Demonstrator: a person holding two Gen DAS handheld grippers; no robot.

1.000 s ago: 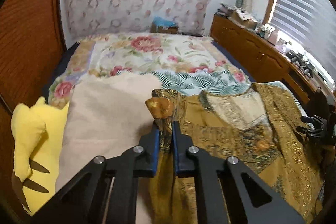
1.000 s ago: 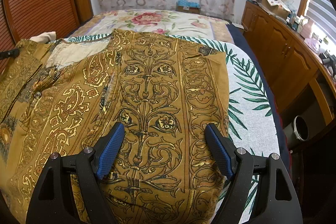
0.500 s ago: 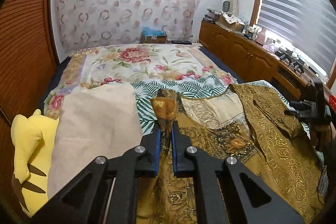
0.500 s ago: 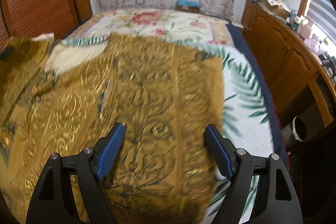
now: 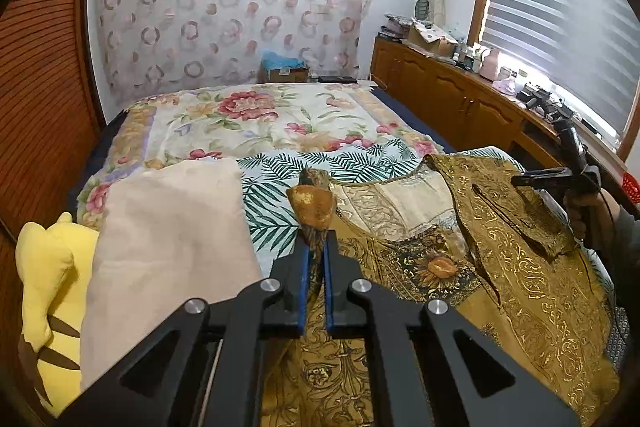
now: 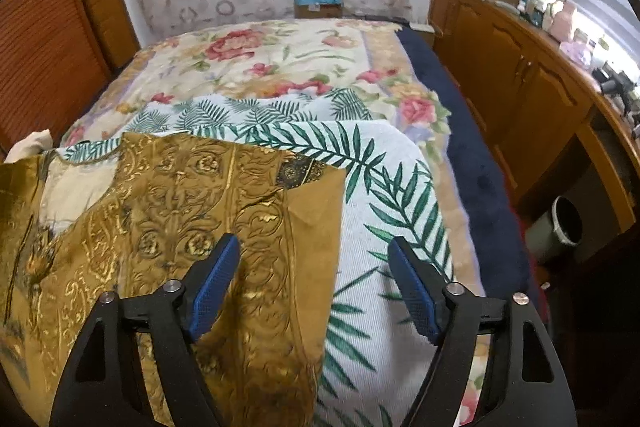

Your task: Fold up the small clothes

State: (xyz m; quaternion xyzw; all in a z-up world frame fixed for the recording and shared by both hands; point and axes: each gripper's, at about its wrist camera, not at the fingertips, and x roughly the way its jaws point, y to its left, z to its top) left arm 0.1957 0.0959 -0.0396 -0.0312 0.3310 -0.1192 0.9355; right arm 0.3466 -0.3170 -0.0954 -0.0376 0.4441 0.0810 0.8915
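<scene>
Here, far left: yellow plush toy (image 5: 38, 291) and beige pillow (image 5: 168, 247) lie on bed (image 6: 280, 67), clear of work. Left hand-held gripper (image 5: 315, 259) pinching bunched corner of gold patterned garment (image 5: 520, 307), likely to anchor that edge for fold. Garment spread over palm-leaf blanket (image 6: 392, 195). Right hand-held gripper (image 6: 316, 283) spread, jaws just narrowing, straddling garment's right edge without pinching, probably lining up grasp.

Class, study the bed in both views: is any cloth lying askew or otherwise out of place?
Yes. The gold garment lies crooked on the palm-leaf cover: one corner is bunched and lifted in the shut left gripper, and a flap is folded over its right side.
</scene>
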